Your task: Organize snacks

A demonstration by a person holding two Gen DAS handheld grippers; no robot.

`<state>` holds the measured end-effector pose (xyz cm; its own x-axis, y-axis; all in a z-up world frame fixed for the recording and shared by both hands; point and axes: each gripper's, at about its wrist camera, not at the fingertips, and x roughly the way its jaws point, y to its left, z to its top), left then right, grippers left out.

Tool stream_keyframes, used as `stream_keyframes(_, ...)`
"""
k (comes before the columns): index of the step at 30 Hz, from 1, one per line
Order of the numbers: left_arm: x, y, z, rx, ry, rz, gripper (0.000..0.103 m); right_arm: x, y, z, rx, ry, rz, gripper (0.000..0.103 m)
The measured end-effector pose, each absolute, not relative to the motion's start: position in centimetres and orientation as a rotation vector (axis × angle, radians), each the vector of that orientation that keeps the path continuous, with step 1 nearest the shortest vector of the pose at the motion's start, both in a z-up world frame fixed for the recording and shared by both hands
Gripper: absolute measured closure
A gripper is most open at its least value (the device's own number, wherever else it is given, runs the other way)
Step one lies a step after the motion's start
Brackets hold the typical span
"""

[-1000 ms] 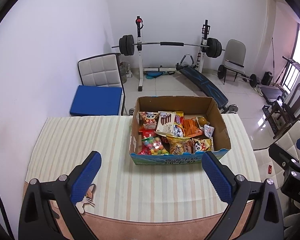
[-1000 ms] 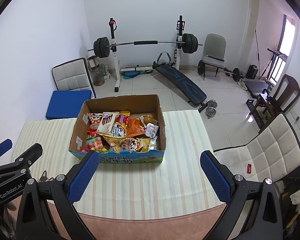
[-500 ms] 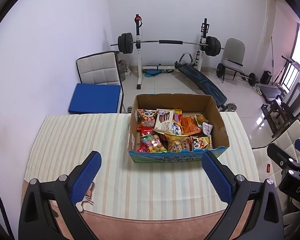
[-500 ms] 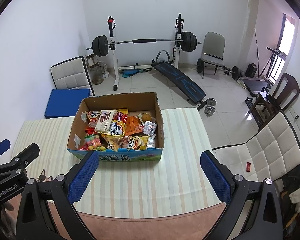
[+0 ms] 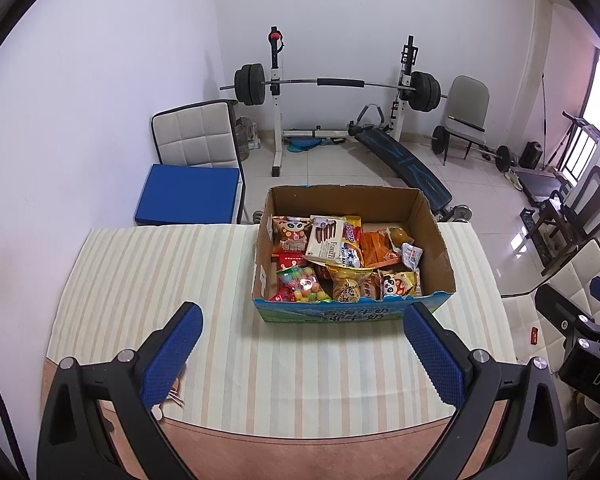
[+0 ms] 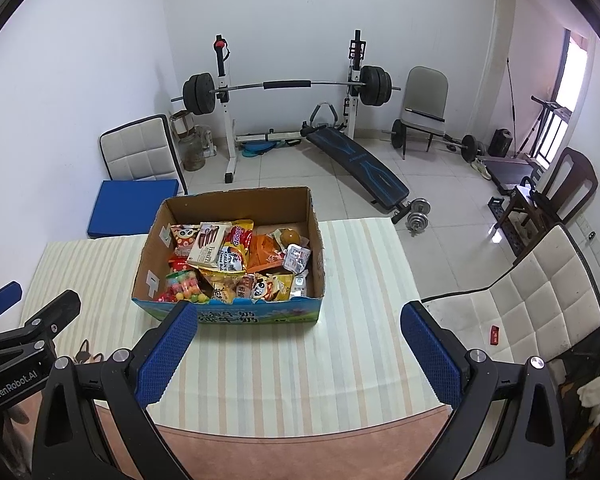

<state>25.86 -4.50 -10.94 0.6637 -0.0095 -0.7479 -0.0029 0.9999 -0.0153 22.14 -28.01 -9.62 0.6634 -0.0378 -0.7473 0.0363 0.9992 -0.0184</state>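
An open cardboard box full of colourful snack packets stands on the striped tablecloth. My left gripper is open and empty, held above the table's near edge in front of the box. My right gripper is open and empty too, in front of the box's right half. Each gripper shows at the edge of the other's view: the right one in the left wrist view and the left one in the right wrist view.
A small object lies on the cloth by the left fingertip. A white chair with a blue cushion stands behind the table, another white chair to its right. Weight bench and barbell rack stand at the far wall.
Both grippers have pulled back and up a little, so the box sits slightly farther and the table's near edge shows more. Both stay open.
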Motion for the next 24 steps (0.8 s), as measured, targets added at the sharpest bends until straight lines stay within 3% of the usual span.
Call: stream_keyframes(24,25.45,-5.07,-10.54,-0.02,0.838,-0.001,0.0,21.93,-27.97,-8.95,-0.011,0.833,-0.035,0.0)
